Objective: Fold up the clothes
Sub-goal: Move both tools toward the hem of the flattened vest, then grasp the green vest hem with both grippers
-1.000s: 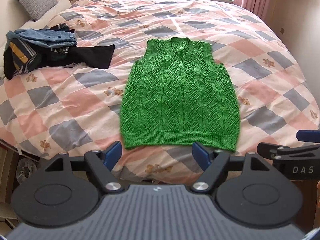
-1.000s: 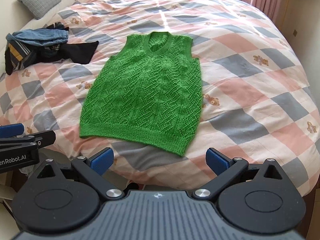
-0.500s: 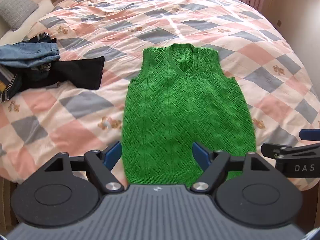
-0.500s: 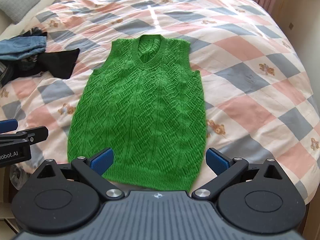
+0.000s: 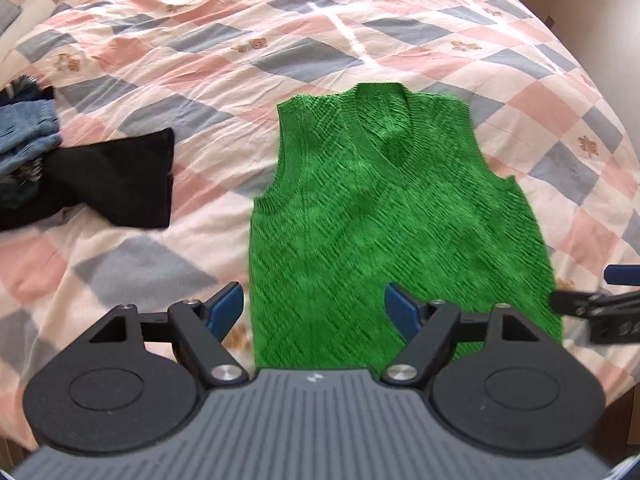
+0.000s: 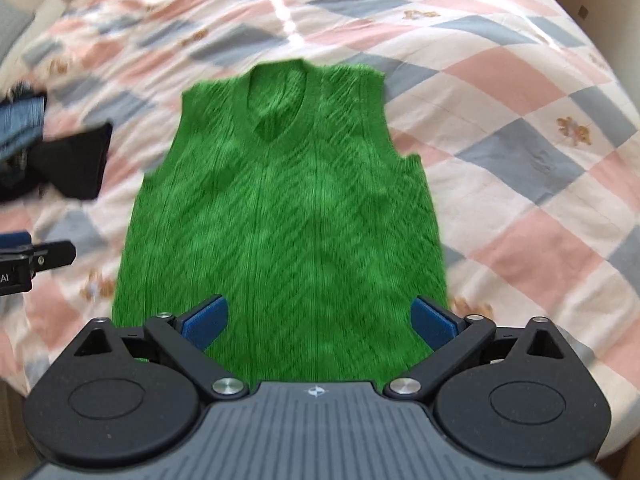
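A green knitted sleeveless vest [image 5: 384, 216] [image 6: 280, 216] lies flat on the bed, V-neck pointing away from me. My left gripper [image 5: 316, 308] hovers open over the vest's lower left part, its blue pads wide apart and empty. My right gripper [image 6: 320, 318] is open too, above the vest's lower middle, nothing between its pads. The vest's hem is hidden under both gripper bodies. The right gripper's tip [image 5: 592, 304] shows at the right edge of the left wrist view, and the left gripper's tip [image 6: 36, 258] shows at the left edge of the right wrist view.
The bed carries a pink, grey and white checked quilt [image 5: 280, 40] [image 6: 520, 160]. A black garment [image 5: 116, 184] [image 6: 72, 160] and folded blue jeans [image 5: 24, 136] lie to the vest's left. Bare quilt stretches to the right and beyond the vest.
Both grippers have moved forward and lower toward the vest, which now looks larger with its hem out of sight. Both stay open. The vest has not shifted.
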The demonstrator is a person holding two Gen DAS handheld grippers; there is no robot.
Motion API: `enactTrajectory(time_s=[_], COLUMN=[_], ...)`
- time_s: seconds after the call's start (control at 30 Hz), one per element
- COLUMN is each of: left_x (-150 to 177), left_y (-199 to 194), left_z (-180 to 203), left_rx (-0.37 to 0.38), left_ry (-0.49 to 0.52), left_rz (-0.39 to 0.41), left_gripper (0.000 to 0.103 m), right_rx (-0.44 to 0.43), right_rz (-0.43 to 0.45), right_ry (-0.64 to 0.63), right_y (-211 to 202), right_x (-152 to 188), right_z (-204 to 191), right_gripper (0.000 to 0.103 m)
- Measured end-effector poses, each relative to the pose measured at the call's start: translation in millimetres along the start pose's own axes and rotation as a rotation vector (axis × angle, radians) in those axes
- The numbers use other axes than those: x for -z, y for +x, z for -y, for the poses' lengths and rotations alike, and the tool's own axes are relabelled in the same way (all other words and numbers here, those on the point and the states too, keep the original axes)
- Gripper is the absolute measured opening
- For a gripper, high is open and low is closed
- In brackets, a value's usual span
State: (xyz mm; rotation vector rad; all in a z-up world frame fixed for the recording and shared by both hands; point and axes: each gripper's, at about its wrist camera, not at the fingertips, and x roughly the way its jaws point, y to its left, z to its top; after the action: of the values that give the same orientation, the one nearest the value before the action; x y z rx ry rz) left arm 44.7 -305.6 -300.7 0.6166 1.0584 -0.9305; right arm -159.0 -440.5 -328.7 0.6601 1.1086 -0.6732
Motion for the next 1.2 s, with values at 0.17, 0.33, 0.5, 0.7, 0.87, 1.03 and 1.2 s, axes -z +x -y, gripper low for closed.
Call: enactTrajectory(time_s=[0.17, 0.33, 0.5, 0.7, 0.87, 1.03, 1.2], left_x=[-29, -50, -64, -102, -147, -182, -198], left_y=[46, 89, 126, 169, 215, 257, 294], left_z=[-15, -26, -35, -67, -94, -110, -116], left_rx=[0.02, 0.057, 0.143, 0.291, 0.397, 0.511, 0.591], left_ry=[0.041, 0.06, 0.072, 0.053, 0.021, 0.002, -0.054], left_rz=[-0.005, -0.02, -0.01, 0.077, 0.11, 0.082, 0.045], left_gripper=[0.075, 0.075, 0.075, 0.074, 0.074, 0.074, 0.066], right_rx=[-0.027, -0.065, -0.155, -0.186, -0.224, -0.249, -0.256], right_rz=[0.0, -0.006, -0.009, 0.093, 0.189, 0.191, 0.125], right_ry=[0.081, 0.108, 0.04, -0.116, -0.17, -0.233, -0.227], right_y=[37, 69, 99, 130, 152, 182, 222], right_x=[-24, -42, -62, -108, -161, -212, -240], right_z=[34, 58, 70, 89, 107, 116, 117], right_gripper=[0.093, 0.082, 0.079, 0.074, 0.074, 0.075, 0.074])
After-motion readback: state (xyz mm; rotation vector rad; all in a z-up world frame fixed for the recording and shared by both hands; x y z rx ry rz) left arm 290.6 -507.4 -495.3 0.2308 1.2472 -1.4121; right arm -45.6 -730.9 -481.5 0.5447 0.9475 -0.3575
